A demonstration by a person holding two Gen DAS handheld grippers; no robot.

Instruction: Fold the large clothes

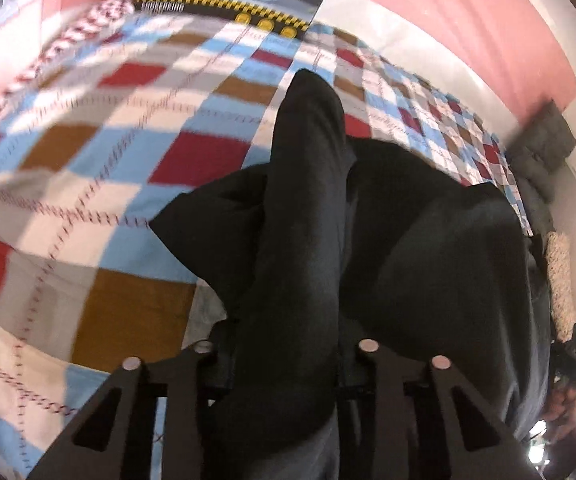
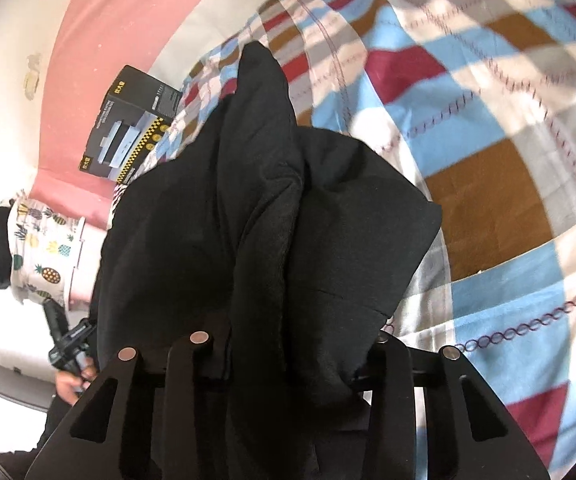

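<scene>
the left gripper [image 1: 284, 364] has its jaws drawn partway in, pinching a thick fold of the black fabric garment [image 1: 408, 240] at the lower centre of the left wrist view. the cloth rises between the jaws and stretches toward the upper centre, draping to the right over the checked patchwork bedspread of blue, red, brown and white squares [image 1: 108, 184]. the right gripper [image 2: 292, 360] likewise clamps a bunched fold of the same garment [image 2: 216, 216] at lower centre, the fabric mounding up and leftward above the bedspread [image 2: 488, 184].
</scene>
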